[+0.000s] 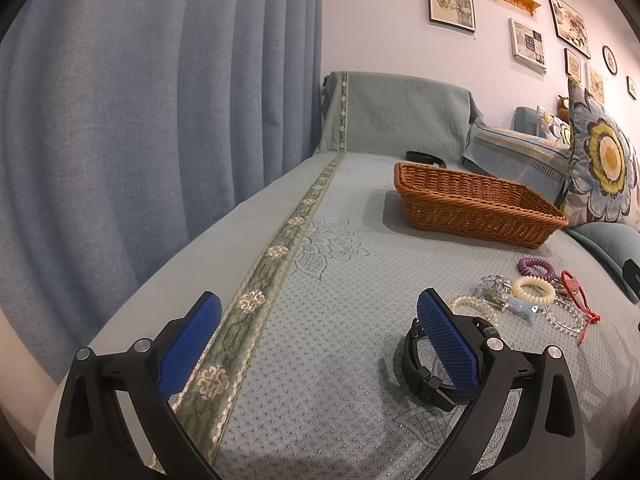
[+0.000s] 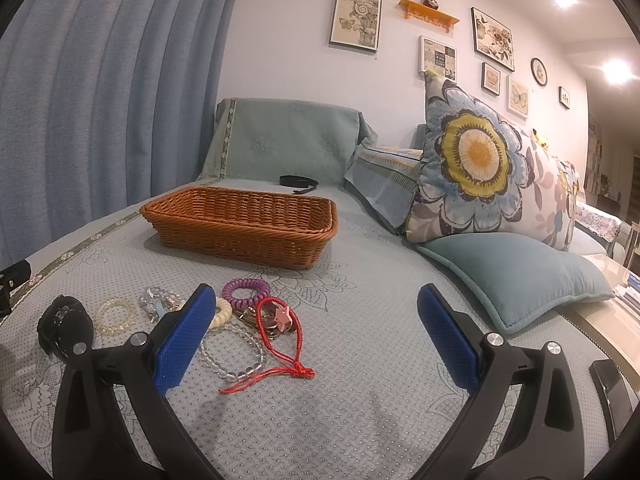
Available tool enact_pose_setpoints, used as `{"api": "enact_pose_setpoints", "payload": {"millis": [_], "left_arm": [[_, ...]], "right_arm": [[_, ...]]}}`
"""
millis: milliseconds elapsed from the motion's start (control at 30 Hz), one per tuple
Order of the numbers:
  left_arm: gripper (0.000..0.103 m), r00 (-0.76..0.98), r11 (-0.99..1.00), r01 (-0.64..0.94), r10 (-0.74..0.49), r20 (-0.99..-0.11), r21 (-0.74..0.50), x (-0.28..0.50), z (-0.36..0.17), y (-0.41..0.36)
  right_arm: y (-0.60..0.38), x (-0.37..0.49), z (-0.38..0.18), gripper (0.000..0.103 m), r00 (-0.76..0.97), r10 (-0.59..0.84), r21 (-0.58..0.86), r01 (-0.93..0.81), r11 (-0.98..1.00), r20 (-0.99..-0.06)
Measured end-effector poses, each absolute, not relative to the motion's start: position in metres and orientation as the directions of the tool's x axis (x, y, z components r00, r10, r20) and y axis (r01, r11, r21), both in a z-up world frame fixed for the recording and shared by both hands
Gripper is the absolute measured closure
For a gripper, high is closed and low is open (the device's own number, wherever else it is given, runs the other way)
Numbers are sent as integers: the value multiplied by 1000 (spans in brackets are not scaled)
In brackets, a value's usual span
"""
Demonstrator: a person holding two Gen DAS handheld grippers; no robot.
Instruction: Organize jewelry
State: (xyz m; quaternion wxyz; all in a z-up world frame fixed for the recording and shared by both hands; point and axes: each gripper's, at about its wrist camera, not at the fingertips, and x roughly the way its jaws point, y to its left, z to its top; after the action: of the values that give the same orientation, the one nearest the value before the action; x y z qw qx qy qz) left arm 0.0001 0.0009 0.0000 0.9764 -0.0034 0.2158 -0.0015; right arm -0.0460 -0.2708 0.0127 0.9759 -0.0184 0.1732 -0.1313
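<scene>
A brown wicker basket [image 1: 476, 208] [image 2: 244, 224] stands on the grey-green sofa cover. In front of it lies a cluster of jewelry: a purple coil band [image 2: 245, 292] [image 1: 536, 267], a cream coil band [image 1: 534, 295], a red cord bracelet [image 2: 280, 332] [image 1: 576, 292], clear bead bracelets [image 2: 236, 356] [image 1: 476, 308] and a black watch [image 2: 64, 326] [image 1: 424, 372]. My left gripper [image 1: 320, 344] is open and empty, its right finger just in front of the watch. My right gripper [image 2: 316, 340] is open and empty, its left finger over the cluster's near edge.
A flowered pillow [image 2: 476, 168] and a plain teal cushion [image 2: 516, 276] lie at the right. A black strap [image 2: 298, 182] lies behind the basket. Blue curtains [image 1: 140, 120] hang along the left. A dark phone-like object [image 2: 610, 388] lies at the sofa's right edge.
</scene>
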Motion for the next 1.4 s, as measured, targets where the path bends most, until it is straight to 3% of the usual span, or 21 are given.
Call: {"api": "enact_pose_setpoints", "payload": {"millis": [767, 1000, 1067, 1133, 1200, 1300, 1333, 1400], "left_arm": [[8, 906, 1000, -2, -4, -423, -13, 0, 1, 2], [8, 858, 995, 90, -102, -504, -48, 1, -2, 2], [8, 827, 988, 143, -156, -540, -65, 2, -6, 0], [12, 798, 979, 183, -199, -569, -85, 3, -10, -1], [24, 770, 976, 191, -214, -601, -102, 8, -12, -2], [30, 721, 964, 211, -264, -640, -159, 19, -17, -2], [31, 713, 962, 214, -271, -647, -168, 22, -17, -1], [43, 703, 957, 227, -290, -649, -181, 25, -16, -3]], "right_arm": [[-273, -46, 12, 7, 901, -262, -74, 253, 965, -346], [-273, -37, 7, 9, 870, -201, -86, 182, 980, -451], [-271, -40, 2, 16, 851, -168, -84, 146, 986, -498], [-273, -42, -1, 22, 831, -139, -70, 121, 990, -539], [-276, -40, -5, 31, 807, -102, -37, 98, 994, -581], [-290, -30, -10, 35, 767, -53, 32, 95, 995, -640], [-295, -25, -11, 41, 755, -43, 49, 99, 994, -654], [-302, -14, -13, 43, 739, -35, 64, 105, 992, -673]]}}
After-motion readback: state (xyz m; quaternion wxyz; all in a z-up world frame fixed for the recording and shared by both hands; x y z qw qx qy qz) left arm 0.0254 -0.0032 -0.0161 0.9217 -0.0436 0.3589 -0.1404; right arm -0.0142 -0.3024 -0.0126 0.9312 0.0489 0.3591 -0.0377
